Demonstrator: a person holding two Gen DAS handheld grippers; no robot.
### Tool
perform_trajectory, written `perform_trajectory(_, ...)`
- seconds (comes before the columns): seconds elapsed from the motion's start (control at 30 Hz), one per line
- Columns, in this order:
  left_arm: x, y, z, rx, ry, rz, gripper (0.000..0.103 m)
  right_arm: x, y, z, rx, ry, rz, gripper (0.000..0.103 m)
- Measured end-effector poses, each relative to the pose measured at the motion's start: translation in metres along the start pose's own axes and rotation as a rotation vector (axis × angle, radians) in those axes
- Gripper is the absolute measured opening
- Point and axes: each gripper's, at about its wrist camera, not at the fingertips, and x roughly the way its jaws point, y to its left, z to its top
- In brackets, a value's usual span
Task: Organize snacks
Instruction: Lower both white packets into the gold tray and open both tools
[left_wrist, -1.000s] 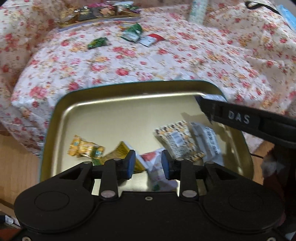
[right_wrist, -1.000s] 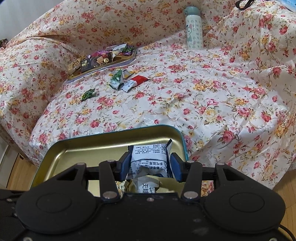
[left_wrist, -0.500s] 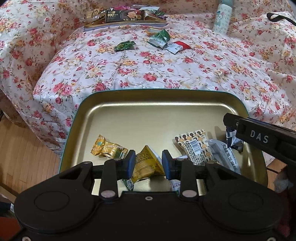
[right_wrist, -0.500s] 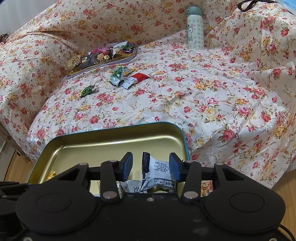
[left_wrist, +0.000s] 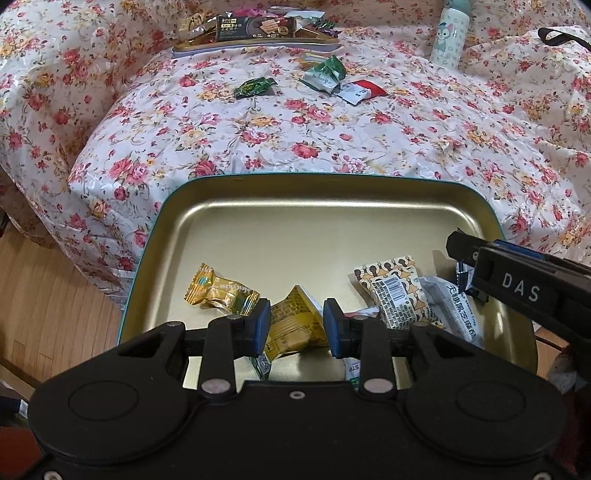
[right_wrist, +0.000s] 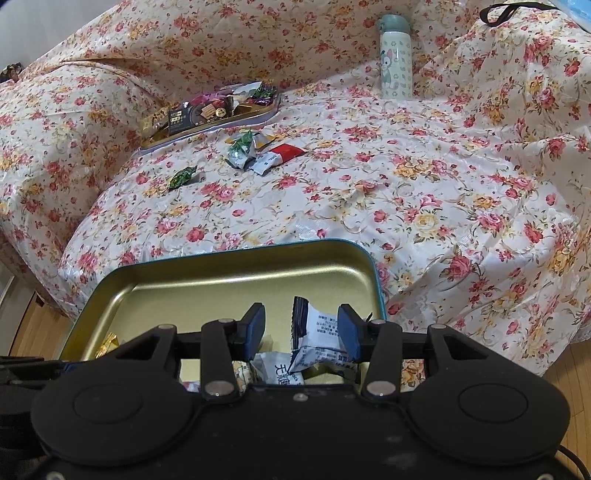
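My left gripper (left_wrist: 293, 324) hung over the near end of the gold tray (left_wrist: 258, 221), its blue pads parted, with a yellow snack packet (left_wrist: 291, 321) lying in the tray between them; I could not tell whether the pads touched it. My right gripper (right_wrist: 301, 332) pointed into the same tray from the right side, and a white packet with a dark end (right_wrist: 314, 332) sat between its pads, close against the right one. Its jaws stood partly apart, and I could not tell whether they pinched the packet or only framed it.

In the tray lay a gold wrapped candy (left_wrist: 218, 291) to the left of the yellow packet, and to the right a patterned packet with a barcode (left_wrist: 393, 291) overlapping a grey-white packet (left_wrist: 458, 310).

The tray sat at the near edge of the floral cloth (left_wrist: 332, 129). Farther back on the cloth a green candy (left_wrist: 255, 87), a green-and-silver packet (left_wrist: 325, 75) and a red-and-white packet (left_wrist: 360, 90) lay loose, near a second tray (left_wrist: 255, 44) heaped with snacks. A pale bottle (right_wrist: 395, 59) stood upright at the back right.
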Motion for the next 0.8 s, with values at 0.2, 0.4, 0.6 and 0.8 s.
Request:
perform_trajectory(0.2,-0.001,0.002,0.000,-0.008,-0.003,0.004,0.041,0.000,0.003,-0.002,-0.018,0.004,0.003,0.047)
perform_trajectory(0.4,-0.005,0.003,0.000,-0.013,-0.034,0.033,0.041,-0.003,0.006,-0.003,-0.039,-0.001,0.000,0.047)
perform_trajectory(0.6,-0.009,0.006,0.000,-0.019,-0.083,0.093,0.042,-0.005,0.008,-0.005,-0.055,-0.004,-0.007,0.051)
perform_trajectory(0.8,-0.010,0.010,0.001,-0.018,-0.120,0.149,0.044,-0.005,0.006,-0.006,-0.056,0.003,-0.012,0.056)
